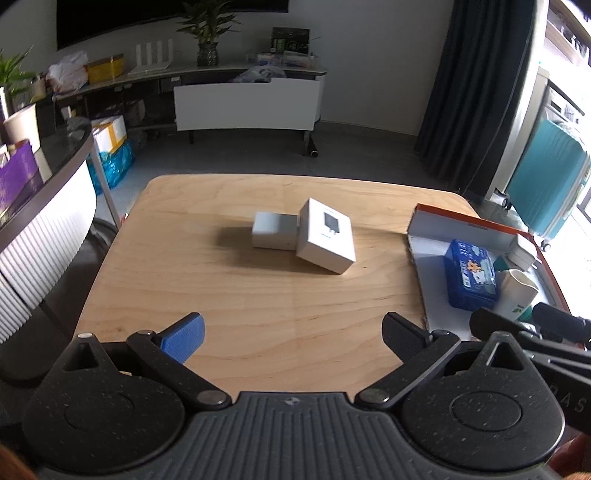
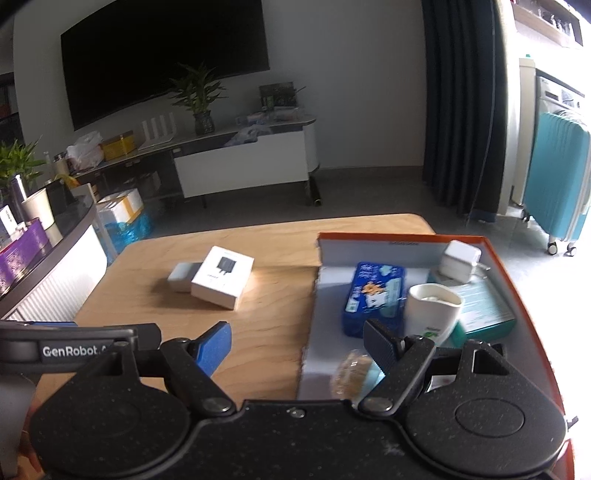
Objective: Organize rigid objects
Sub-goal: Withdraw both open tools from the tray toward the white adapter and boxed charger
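A white charger box [image 1: 325, 236] [image 2: 222, 277] leans on a small grey-white box [image 1: 274, 229] [image 2: 182, 276] in the middle of the wooden table [image 1: 229, 288] [image 2: 273, 258]. An orange-rimmed white tray [image 1: 476, 225] [image 2: 391, 238] on the right holds a blue tin [image 1: 470, 273] [image 2: 373, 295], a white cup [image 1: 517, 293] [image 2: 434, 310], a white charger [image 2: 461, 260], a teal box [image 2: 484, 310] and a round snack [image 2: 351, 373]. My left gripper [image 1: 293, 334] is open and empty over the table's near edge. My right gripper [image 2: 297, 343] is open and empty over the tray's near left corner.
A curved counter [image 1: 48, 192] with a purple box and cup stands left of the table. A teal suitcase [image 2: 557, 177] stands at the right. A low shelf with a plant [image 1: 207, 33] lines the far wall.
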A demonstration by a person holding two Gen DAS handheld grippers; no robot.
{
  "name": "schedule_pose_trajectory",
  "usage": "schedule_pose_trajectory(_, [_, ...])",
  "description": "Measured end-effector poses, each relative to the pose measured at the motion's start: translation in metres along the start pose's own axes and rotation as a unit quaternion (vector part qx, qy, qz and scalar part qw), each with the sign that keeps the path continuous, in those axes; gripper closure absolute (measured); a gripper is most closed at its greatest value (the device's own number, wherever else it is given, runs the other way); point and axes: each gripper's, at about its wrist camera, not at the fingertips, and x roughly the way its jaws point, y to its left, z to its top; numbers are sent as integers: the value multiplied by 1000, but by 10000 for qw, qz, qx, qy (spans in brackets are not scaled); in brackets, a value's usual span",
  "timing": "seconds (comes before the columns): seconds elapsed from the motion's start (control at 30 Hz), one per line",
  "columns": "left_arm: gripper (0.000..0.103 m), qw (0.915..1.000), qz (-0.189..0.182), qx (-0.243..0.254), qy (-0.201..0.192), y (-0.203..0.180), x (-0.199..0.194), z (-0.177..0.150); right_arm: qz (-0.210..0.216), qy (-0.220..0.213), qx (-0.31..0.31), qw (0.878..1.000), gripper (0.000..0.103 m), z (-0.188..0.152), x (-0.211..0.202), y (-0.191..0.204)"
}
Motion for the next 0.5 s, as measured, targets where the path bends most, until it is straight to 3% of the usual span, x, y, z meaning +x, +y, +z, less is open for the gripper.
schedule_pose_trajectory(0.5, [0, 9996, 162, -213, 86, 32, 4, 3, 223, 230, -241, 9992, 11, 2, 17, 35])
